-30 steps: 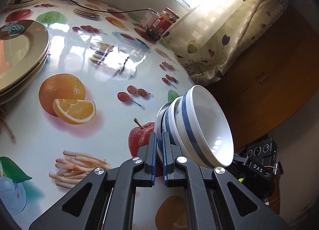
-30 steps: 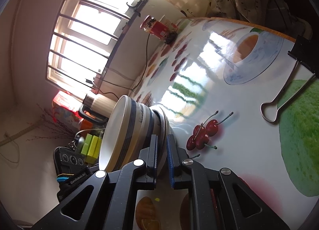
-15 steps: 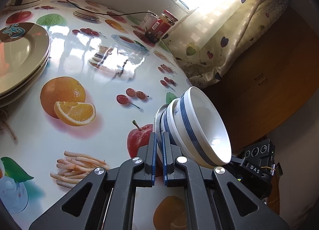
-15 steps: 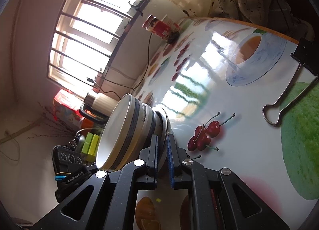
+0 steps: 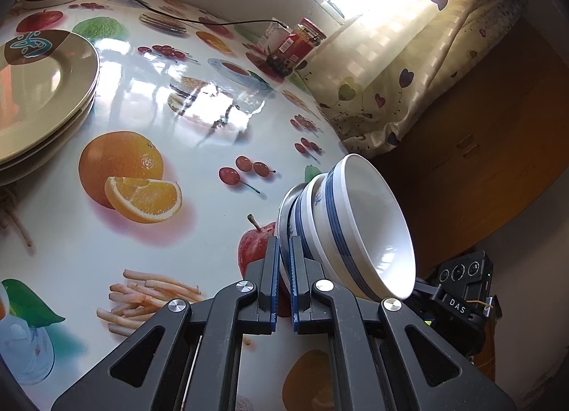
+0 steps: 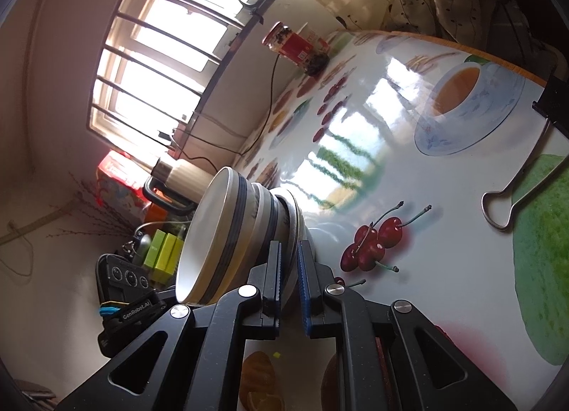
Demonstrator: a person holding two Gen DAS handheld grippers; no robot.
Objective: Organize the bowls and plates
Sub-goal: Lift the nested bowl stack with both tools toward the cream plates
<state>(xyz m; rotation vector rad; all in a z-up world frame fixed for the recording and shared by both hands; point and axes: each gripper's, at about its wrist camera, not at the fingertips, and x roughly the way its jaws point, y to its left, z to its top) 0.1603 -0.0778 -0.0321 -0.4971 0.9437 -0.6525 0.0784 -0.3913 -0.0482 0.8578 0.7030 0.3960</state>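
Note:
A stack of white bowls with blue bands (image 5: 359,229) rests on a small grey-rimmed plate (image 5: 285,211), held up over the fruit-print table (image 5: 199,133). My left gripper (image 5: 282,254) is shut on that plate's rim from one side. My right gripper (image 6: 290,258) is shut on the plate's rim (image 6: 298,219) from the opposite side, with the bowls (image 6: 220,233) to its left. A stack of large beige plates (image 5: 42,90) lies on the table at the far left of the left wrist view.
A red-labelled jar (image 5: 298,46) and a black cable (image 5: 185,17) lie at the table's far edge under the window. A beige kettle (image 6: 181,179) stands at the back. A binder clip (image 6: 515,190) grips the table's right edge. A patterned curtain (image 5: 409,66) hangs past the table.

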